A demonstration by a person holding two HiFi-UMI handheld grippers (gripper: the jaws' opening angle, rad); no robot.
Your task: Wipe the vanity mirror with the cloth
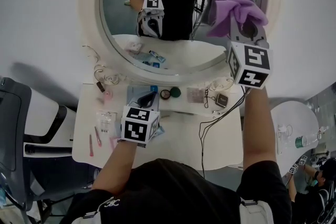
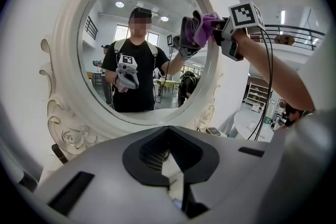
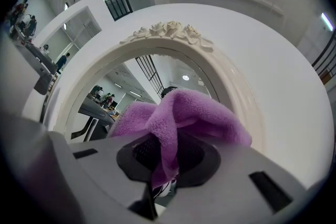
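Right tongs [image 3: 163, 189] pinch purple cloth [image 3: 184, 113] against mirror [image 2: 100, 23]; left tongs [image 2: 173, 191] closed, empty.

Glass mostly free, bench crowded
The mirror [image 1: 178, 55] face lies open apart from the cloth [image 1: 239, 5] that the right claw [image 1: 237, 17] holds at its right edge; small jars [image 1: 170, 93] and a cable [image 1: 202, 128] crowd the bench [image 1: 178, 144] beneath.

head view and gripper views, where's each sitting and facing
Head view: on the head, steeply down at round white-framed mirror and white table; both arms show.
Left gripper view: on left gripper, up at the mirror; jaws shut, empty.
Right gripper view: on right gripper, close at mirror; jaws grip purple fleece cloth.
Shared: mirror and cloth in all.
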